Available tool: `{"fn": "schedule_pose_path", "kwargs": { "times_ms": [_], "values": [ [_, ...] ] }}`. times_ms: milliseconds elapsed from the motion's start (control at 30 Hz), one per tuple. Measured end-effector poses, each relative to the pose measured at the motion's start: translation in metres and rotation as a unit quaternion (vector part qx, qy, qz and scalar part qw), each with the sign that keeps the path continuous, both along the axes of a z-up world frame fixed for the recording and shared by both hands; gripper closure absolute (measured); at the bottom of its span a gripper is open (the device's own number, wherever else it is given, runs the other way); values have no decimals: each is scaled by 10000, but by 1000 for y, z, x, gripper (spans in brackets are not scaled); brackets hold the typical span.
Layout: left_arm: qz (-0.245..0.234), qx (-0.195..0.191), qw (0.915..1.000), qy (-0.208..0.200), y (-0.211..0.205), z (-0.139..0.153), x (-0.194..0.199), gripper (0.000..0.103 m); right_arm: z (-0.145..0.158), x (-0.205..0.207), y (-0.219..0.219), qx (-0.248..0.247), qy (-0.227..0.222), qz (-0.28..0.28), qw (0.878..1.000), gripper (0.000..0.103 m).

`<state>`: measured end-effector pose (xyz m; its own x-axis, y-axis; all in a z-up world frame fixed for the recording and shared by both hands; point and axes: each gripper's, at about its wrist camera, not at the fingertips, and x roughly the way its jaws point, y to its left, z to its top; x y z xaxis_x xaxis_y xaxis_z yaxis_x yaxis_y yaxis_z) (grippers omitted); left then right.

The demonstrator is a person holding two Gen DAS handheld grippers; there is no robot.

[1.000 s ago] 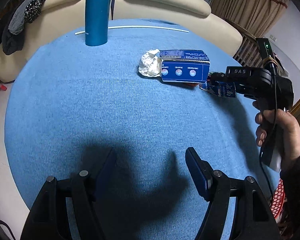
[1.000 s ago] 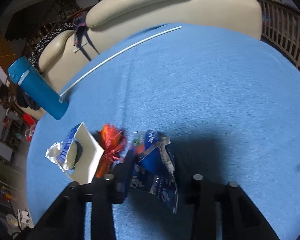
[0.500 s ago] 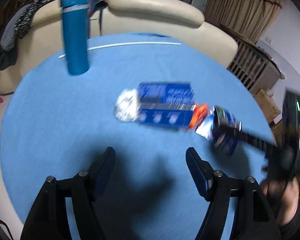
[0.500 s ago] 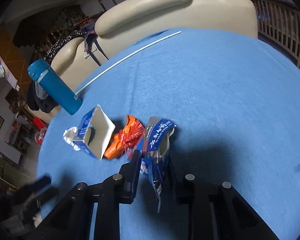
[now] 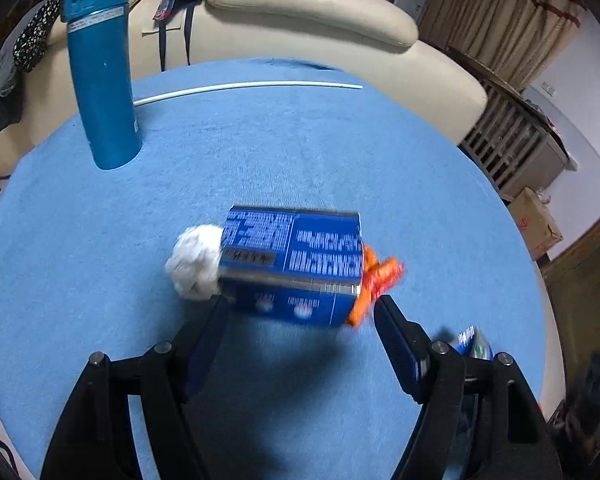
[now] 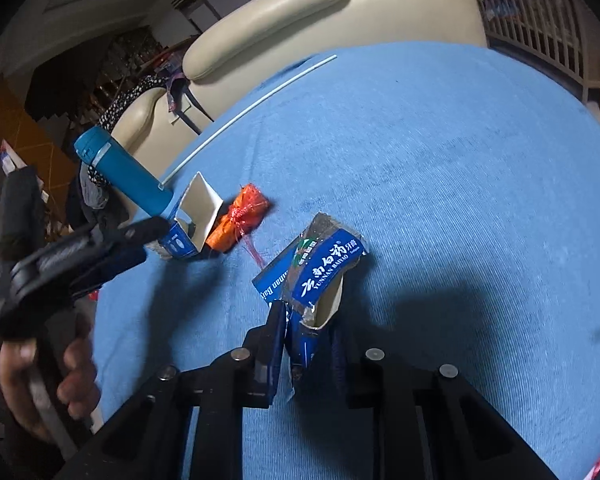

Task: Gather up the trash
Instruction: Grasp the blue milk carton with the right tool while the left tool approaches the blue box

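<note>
A blue carton box (image 5: 292, 266) lies on the blue tablecloth with a crumpled white paper ball (image 5: 196, 262) at its left end and an orange wrapper (image 5: 373, 284) at its right end. My left gripper (image 5: 301, 320) is open, its fingertips just short of the box on either side. My right gripper (image 6: 305, 334) is shut on a torn blue toothpaste box (image 6: 319, 272) and holds it above the cloth. In the right wrist view the carton (image 6: 194, 218) and orange wrapper (image 6: 240, 218) lie to the left, with the left gripper (image 6: 84, 252) beside them.
A tall teal flask (image 5: 100, 68) stands at the back left of the round table (image 5: 339, 152). A thin white rod (image 5: 248, 87) lies near the far edge. A cream sofa (image 5: 307, 4) curves behind the table. A wooden railing and cardboard box are at the right.
My left gripper has moved forward to the carton, still open. My right gripper closed on the toothpaste box, lifted it and drew it back away from the pile.
</note>
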<state>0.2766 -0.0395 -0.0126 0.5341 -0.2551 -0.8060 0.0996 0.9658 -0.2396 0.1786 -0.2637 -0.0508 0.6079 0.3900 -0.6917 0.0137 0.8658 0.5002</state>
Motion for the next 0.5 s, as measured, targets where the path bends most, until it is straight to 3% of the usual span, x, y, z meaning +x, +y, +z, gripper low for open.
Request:
{"fn": "schedule_pose_path", "kwargs": {
  "times_ms": [233, 267, 333, 367, 500],
  "values": [
    [145, 95, 9996, 213, -11, -10, 25, 27, -6, -6, -5, 148, 59, -44, 9999, 80],
    [105, 77, 9998, 154, -11, -11, 24, 35, -6, -7, -5, 150, 57, -47, 9999, 80],
    [-92, 182, 9996, 198, -8, -16, 19, 87, -6, -8, -5, 137, 48, -45, 9999, 80],
    [-91, 232, 9993, 284, -6, -19, 19, 95, -6, -8, -5, 145, 50, -49, 9999, 80],
    [18, 178, 9992, 363, 17, -27, 9, 96, -6, -8, -4, 153, 46, -55, 9999, 80]
  ]
}}
